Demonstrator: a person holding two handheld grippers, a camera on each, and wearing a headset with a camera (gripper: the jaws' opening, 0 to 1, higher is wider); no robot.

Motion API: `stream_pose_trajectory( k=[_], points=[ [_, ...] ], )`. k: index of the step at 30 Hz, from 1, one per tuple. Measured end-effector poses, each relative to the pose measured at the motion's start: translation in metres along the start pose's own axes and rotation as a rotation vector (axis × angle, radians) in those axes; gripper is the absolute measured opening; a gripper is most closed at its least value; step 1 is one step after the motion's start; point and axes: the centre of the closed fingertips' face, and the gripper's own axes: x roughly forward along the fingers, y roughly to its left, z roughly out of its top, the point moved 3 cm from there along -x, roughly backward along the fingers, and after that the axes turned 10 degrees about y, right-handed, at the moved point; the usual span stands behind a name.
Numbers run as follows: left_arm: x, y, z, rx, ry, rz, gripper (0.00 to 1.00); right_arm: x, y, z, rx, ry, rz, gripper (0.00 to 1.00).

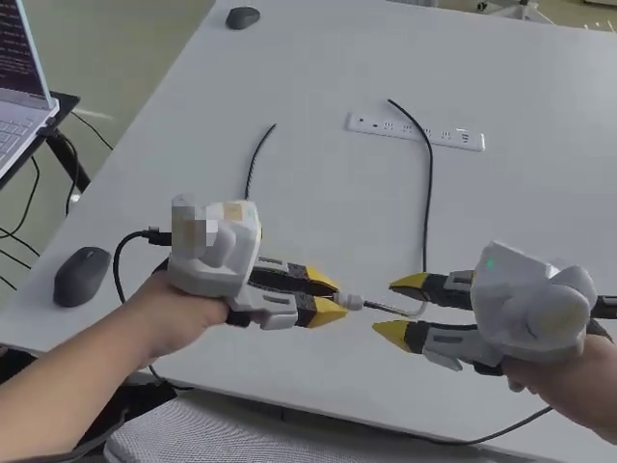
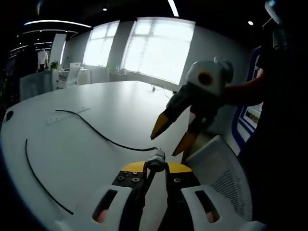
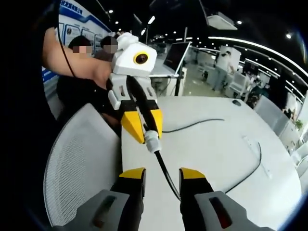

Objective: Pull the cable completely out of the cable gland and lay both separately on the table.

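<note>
My left gripper [image 1: 337, 298] is shut on the small white cable gland [image 1: 351, 302], which sticks out from its yellow tips above the table's near edge. The black cable [image 1: 427, 193] leaves the gland, bends between the jaws of my right gripper [image 1: 386, 309] and runs away across the table. My right gripper is open, its jaws on either side of the cable and apart from it. The left gripper view has the gland [image 2: 155, 160] at my left gripper [image 2: 155, 168], with my right gripper [image 2: 166, 143] just beyond. Seen from my right gripper [image 3: 162, 174], the cable [image 3: 166, 175] leads to the gland [image 3: 150, 141].
A white power strip [image 1: 415, 130] lies on the white table [image 1: 318, 68] at the back, beside the cable's far end. A second loose black cable [image 1: 258, 159] lies left of centre. A grey mouse [image 1: 81, 275] sits at the left edge, another mouse [image 1: 242, 16] far back. A mesh chair [image 1: 164, 434] stands below.
</note>
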Motion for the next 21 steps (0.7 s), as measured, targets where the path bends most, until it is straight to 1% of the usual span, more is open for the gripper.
stream_pose_trajectory(
  k=[1, 2, 5, 8, 10, 12, 14, 15, 17, 19, 21],
  points=[
    [0.000, 0.000, 0.000, 0.009, 0.002, 0.000, 0.15, 0.003, 0.001, -0.002, -0.001, 0.018, -0.005, 0.23],
    [0.000, -0.001, 0.000, 0.015, 0.003, 0.000, 0.15, 0.004, 0.002, -0.002, -0.002, 0.023, -0.010, 0.21],
    [0.000, -0.001, 0.001, 0.024, 0.008, -0.002, 0.15, 0.007, 0.004, 0.000, -0.038, 0.041, -0.025, 0.20],
    [0.000, 0.001, 0.001, 0.033, 0.012, 0.002, 0.15, 0.008, 0.006, 0.005, -0.054, 0.034, -0.031, 0.18],
    [0.000, 0.001, 0.002, 0.031, 0.010, 0.000, 0.15, 0.009, 0.004, 0.006, -0.068, 0.036, -0.042, 0.14],
    [0.001, 0.002, 0.002, 0.033, 0.013, 0.000, 0.15, 0.009, 0.003, 0.008, -0.068, 0.033, -0.049, 0.10],
    [0.002, 0.002, 0.003, 0.031, 0.015, -0.002, 0.15, 0.006, 0.001, 0.016, -0.072, 0.005, -0.066, 0.05],
    [0.002, 0.003, 0.003, 0.030, 0.010, 0.001, 0.15, 0.006, 0.002, 0.017, -0.072, 0.005, -0.061, 0.04],
    [0.002, 0.004, 0.004, 0.022, 0.007, -0.003, 0.15, 0.007, 0.002, 0.018, -0.077, 0.001, -0.062, 0.04],
    [0.003, 0.003, 0.005, 0.014, 0.006, -0.006, 0.15, 0.009, 0.002, 0.016, -0.091, 0.010, -0.066, 0.03],
    [0.004, 0.003, 0.005, 0.014, 0.006, -0.010, 0.15, 0.010, 0.002, 0.016, -0.090, 0.015, -0.063, 0.03]
  ],
)
